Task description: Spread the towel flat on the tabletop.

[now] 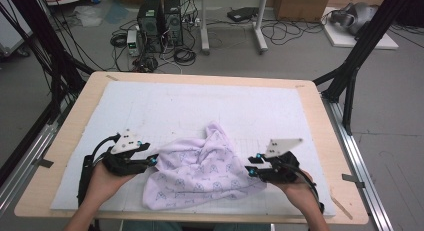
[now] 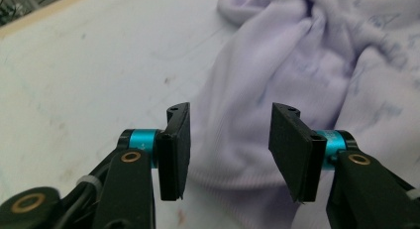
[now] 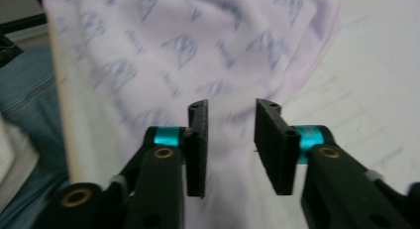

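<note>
Lilac printed cloth [image 1: 200, 171] crumpled at table [image 1: 70, 141] six o'clock. Left gripper [image 1: 154, 161] at nine, right gripper [image 1: 249, 170] at three; jaws parted, gripping nothing.

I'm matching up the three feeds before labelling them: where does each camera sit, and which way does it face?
High view: above the person's side, facing forward and down on the table; forearms, left tool, right tool.
Left gripper view: rides the left tool, facing the cloth; open jaws.
Right gripper view: rides the right tool; open jaws.
All share the cloth.
</note>
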Available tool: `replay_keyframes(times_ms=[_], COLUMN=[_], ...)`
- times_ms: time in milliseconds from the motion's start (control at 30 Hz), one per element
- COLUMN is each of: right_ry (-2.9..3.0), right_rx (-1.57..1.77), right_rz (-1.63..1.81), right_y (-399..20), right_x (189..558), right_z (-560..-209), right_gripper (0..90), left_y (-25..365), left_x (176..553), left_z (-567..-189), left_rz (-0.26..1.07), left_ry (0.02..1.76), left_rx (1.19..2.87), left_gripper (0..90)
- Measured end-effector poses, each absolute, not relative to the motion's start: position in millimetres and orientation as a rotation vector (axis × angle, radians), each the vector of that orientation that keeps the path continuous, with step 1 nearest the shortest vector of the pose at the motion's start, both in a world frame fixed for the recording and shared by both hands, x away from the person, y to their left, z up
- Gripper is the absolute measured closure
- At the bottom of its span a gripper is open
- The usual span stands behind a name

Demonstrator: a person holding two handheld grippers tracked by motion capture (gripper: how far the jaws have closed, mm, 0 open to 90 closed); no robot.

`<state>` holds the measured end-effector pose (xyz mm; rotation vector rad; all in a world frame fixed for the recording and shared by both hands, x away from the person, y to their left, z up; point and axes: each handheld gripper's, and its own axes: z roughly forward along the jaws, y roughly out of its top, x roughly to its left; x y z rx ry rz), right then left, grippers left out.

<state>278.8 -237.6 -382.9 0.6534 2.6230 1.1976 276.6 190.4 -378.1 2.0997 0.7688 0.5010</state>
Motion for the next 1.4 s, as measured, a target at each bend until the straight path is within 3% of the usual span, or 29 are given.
replay_keyframes(times_ms=[67, 167, 200, 233, 267, 300, 333, 367, 700, 833, 900, 933, 1000, 1100, 1133, 1267, 1400], right_ry=[2.622, 2.636, 2.646, 2.667, 2.7, 2.761, 2.761, 2.784, 2.515, 2.56, 2.688, 2.763, 2.803, 2.786, 2.731, 2.679, 2.677], right_rx=[0.639, 0.645, 0.659, 0.673, 0.693, 0.701, 0.701, 0.68, 0.603, 0.57, 0.559, 0.521, 0.501, 0.491, 0.528, 0.542, 0.603], right_rz=[1.206, 1.201, 1.178, 1.155, 1.115, 1.048, 1.048, 1.013, 1.106, 1.088, 1.112, 1.065, 1.076, 1.167, 1.244, 1.248, 1.141], right_y=[-218.9, -195.4, -187.7, -181.6, -176.0, -172.3, -172.3, -172.2, -210.5, -213.7, -212.1, -207.6, -206.1, -208.9, -212.9, -211.5, -203.1], right_x=[298.1, 321.5, 328.8, 336.1, 343.8, 350.1, 350.1, 350.8, 309.6, 286.3, 275.2, 267.3, 264.8, 266.2, 275.2, 293.4, 324.0], right_z=[-383.5, -391.8, -396.5, -402.3, -410.6, -421.5, -421.5, -425.1, -357.1, -359.2, -377.9, -393.2, -398.7, -393.6, -380.6, -368.3, -379.3], right_gripper=[55.7, 50.9, 49.7, 50.0, 52.6, 73.7, 73.7, 81.8, 83.9, 83.6, 82.6, 77.3, 72.7, 64.0, 61.9, 59.8, 56.9], left_y=[176.8, 158.3, 154.2, 149.3, 146.8, 145.2, 145.1, 146.5, 163.7, 154.6, 154.7, 156.6, 159.0, 169.5, 172.5, 180.0, 177.3], left_x=[285.2, 304.4, 309.7, 313.2, 313.9, 314.5, 313.8, 313.0, 301.4, 290.6, 285.5, 284.4, 282.3, 279.2, 279.8, 287.4, 300.6], left_z=[-376.6, -386.4, -391.3, -397.7, -400.7, -403.0, -403.0, -401.0, -356.4, -366.2, -378.9, -389.9, -395.0, -393.4, -390.6, -384.0, -396.2], left_rz=[0.49, 0.427, 0.38, 0.359, 0.371, 0.375, 0.376, 0.392, 0.629, 0.57, 0.515, 0.416, 0.399, 0.388, 0.392, 0.386, 0.356], left_ry=[0.736, 0.747, 0.738, 0.716, 0.708, 0.7, 0.698, 0.693, 0.745, 0.698, 0.681, 0.67, 0.664, 0.668, 0.68, 0.7, 0.733], left_rx=[2.112, 2.164, 2.192, 2.233, 2.256, 2.273, 2.269, 2.26, 1.963, 2.072, 2.143, 2.212, 2.233, 2.185, 2.172, 2.138, 2.192], left_gripper=[47.3, 47.0, 49.7, 59.0, 69.4, 79.3, 79.3, 81.5, 85.0, 84.5, 84.0, 80.4, 75.5, 50.6, 46.5, 43.0, 47.0])
